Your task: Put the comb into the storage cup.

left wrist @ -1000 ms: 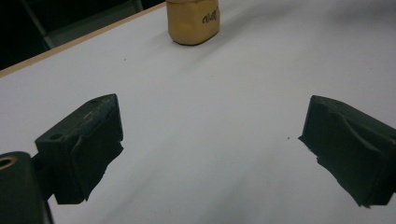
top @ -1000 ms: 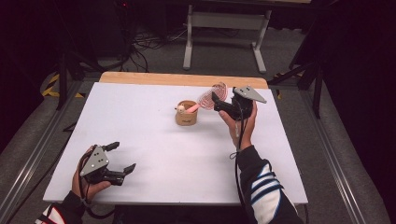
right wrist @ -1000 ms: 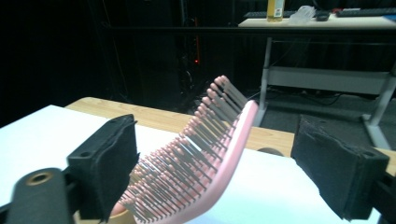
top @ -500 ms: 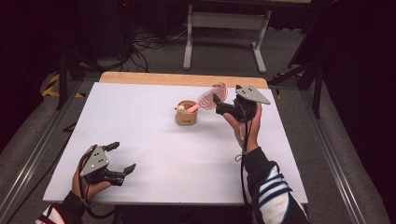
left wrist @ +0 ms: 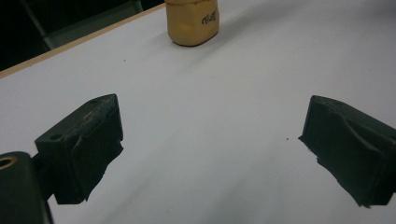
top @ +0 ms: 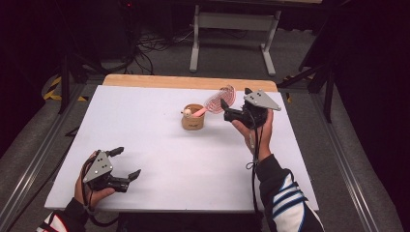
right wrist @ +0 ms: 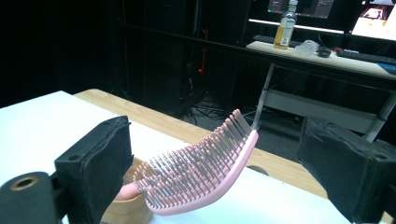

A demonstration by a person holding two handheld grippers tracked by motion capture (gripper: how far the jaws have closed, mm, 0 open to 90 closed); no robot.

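A tan wooden cup (top: pixel 193 119) stands on the white table (top: pixel 145 121), right of the middle. A pink hairbrush (top: pixel 220 98) rests handle-down in it, its bristled head leaning out to the right. My right gripper (top: pixel 235 99) is held off the table just right of the brush head. Its jaws have just been opening and stand open. In the right gripper view the brush (right wrist: pixel 205 168) lies ahead between the jaws with neither pad touching it, above the cup (right wrist: pixel 126 205). My left gripper (top: pixel 126 162) rests open and empty near the front left edge, the cup (left wrist: pixel 192 21) far ahead of it.
A bare wooden strip (top: pixel 188 82) runs along the table's far edge. Beyond it stand a metal frame (top: pixel 232 29) and floor cables. A desk with a bottle (right wrist: pixel 285 23) shows in the background. The table's right edge lies close to my right hand.
My right gripper has drawn back slightly to the right and upward from the brush head. The left gripper, cup and brush have stayed put.
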